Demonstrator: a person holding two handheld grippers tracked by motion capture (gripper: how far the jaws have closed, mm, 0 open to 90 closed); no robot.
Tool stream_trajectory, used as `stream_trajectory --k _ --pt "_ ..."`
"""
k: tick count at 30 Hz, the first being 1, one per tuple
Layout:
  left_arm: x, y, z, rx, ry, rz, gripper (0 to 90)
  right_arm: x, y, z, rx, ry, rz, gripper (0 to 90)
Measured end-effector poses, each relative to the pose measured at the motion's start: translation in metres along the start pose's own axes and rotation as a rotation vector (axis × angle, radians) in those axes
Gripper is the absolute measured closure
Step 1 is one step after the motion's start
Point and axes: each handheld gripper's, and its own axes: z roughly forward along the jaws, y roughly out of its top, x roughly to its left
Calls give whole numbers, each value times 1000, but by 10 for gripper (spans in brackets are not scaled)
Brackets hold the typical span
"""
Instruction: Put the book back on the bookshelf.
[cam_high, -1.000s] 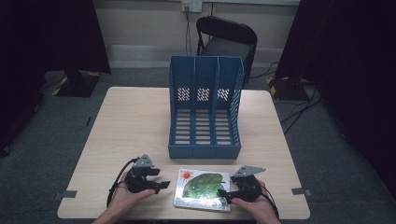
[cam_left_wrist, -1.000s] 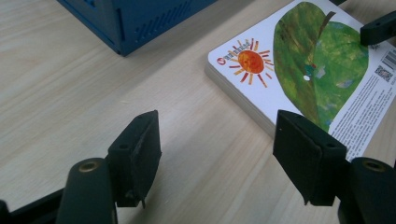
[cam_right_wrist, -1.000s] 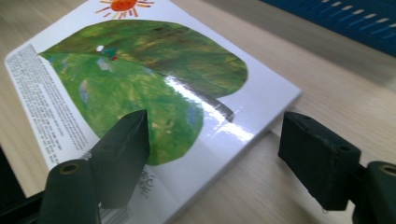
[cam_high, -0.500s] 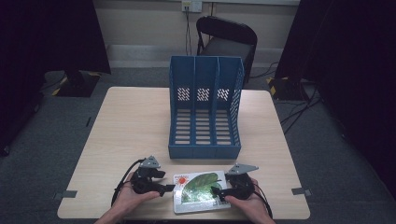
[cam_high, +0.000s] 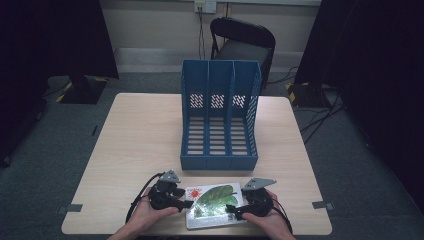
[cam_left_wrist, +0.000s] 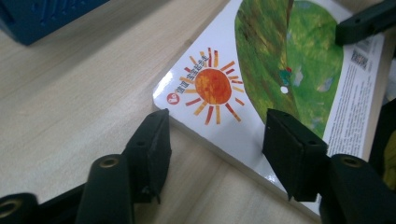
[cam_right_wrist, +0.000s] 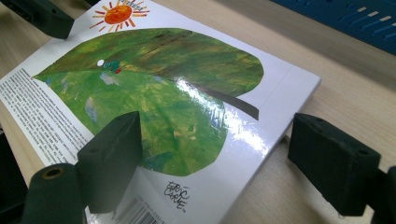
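Observation:
A picture book lies flat near the table's front edge, with a white cover, a green leaf and an orange sun. My left gripper is at its left edge. In the left gripper view the book has that gripper astride its sun corner: one jaw rests on the table beside the edge, the other over the cover. These jaws have just been closing but do not press. My right gripper straddles the right edge of the book. Its jaws have just been opening, one over the leaf, one off the edge.
A blue three-slot file holder stands upright in the middle of the table, just behind the book. A dark chair sits beyond the far edge. Tape marks lie at the front corners.
My left gripper has slid right, up to the book's left edge, and its jaws stand closer together. The right gripper has barely moved. The book lies where it was.

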Motion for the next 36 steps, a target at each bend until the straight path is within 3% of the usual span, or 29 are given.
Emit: stream_trajectory --k 4,13,16,21,24,29,32,35,36 --pt "2 3 3 -27 25 -35 452 1 -1 1 6 -1 1 126" --pt "7 12 11 -47 42 -46 458 -4 0 1 6 -14 5 100" --pt "6 12 12 -49 65 -22 361 -4 0 0 7 -12 2 111" --pt "6 14 18 -79 24 -29 271 -3 -1 -2 8 -9 1 124" --pt "4 14 19 -72 28 -20 248 -3 -1 -2 9 -9 3 125" --pt "13 11 16 -118 -37 -128 270 -2 -1 -3 8 -6 -3 130" --pt "15 11 14 -131 -44 -141 311 -3 -1 -3 7 -7 -3 129" --pt "17 10 11 -161 -72 -194 308 -2 -1 -3 8 -8 -5 127" --pt "17 10 11 -161 -72 -194 313 -2 -1 -3 8 -8 -5 127"
